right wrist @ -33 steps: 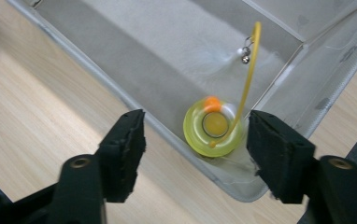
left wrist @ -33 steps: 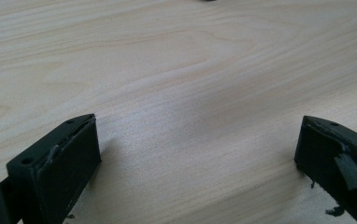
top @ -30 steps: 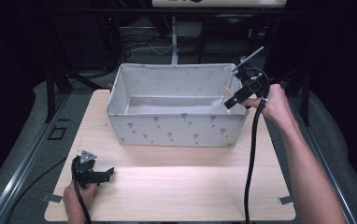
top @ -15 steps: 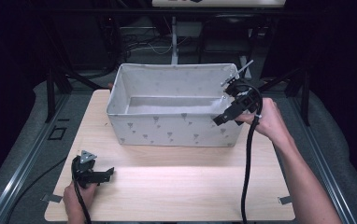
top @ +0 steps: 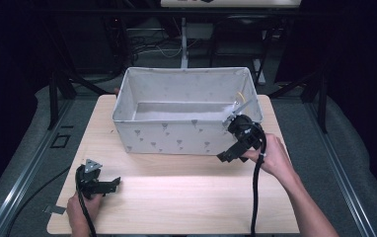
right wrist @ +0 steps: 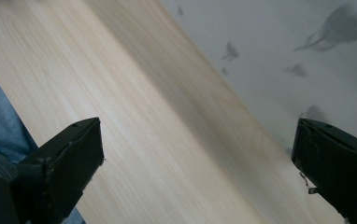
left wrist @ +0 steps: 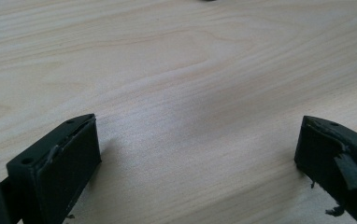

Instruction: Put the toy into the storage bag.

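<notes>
Fabric bin [top: 176,136] is set far-centre on the bench [top: 176,207], long axis left to right. Its near right corner is approached by the right gripper [top: 228,157], whose fingers have just been opened wide on nothing; the left gripper [top: 108,185], also spread and empty, is kept well apart.

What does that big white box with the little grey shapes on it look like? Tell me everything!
The big white box looks like soft fabric, rectangular, with an open top and small grey shapes scattered over its walls. It stands upright on the far half of the light wooden table. Its floor looks pale and bare, with something thin and yellow against its right inner wall, too small to tell what. The right gripper hangs close before its front right corner, jaws open, gripping nothing; whether it touches the box is unclear.
</notes>
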`<state>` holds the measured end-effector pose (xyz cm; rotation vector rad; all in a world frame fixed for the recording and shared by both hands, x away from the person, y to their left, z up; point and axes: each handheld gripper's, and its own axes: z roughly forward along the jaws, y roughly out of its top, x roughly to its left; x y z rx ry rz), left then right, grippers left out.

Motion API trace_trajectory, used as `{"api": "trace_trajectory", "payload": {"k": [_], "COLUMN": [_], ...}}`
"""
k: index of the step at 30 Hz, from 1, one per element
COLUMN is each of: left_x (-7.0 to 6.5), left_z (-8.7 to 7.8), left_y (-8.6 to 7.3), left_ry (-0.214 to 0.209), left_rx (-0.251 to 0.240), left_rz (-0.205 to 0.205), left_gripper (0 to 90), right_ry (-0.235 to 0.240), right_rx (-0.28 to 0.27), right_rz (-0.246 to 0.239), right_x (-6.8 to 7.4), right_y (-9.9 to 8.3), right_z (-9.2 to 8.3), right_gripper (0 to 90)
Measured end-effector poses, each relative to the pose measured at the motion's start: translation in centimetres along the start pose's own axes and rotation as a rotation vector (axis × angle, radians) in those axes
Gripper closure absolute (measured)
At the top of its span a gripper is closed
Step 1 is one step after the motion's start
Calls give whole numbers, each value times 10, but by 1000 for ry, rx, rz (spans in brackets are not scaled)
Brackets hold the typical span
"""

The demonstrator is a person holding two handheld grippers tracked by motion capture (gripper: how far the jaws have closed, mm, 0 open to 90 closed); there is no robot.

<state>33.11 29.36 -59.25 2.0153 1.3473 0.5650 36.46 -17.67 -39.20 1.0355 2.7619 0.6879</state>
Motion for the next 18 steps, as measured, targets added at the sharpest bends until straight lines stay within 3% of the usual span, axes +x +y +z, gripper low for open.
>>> {"api": "trace_trajectory", "payload": {"k": [12, 18], "left_x": [0, 0], "left_z": [0, 0], "left_y": [0, 0], "left_ry": [1, 1], "left_rx": [-3, -3], "left_rz": [-3, -4], "left_gripper": [2, 2], "right_ry": [61, 70], "right_rx": [65, 89], "right_rz": [11, 21], "right_x": [7, 5], "right_y": [-47, -62], "right_z": [60, 76], "right_gripper": [6, 4]}}
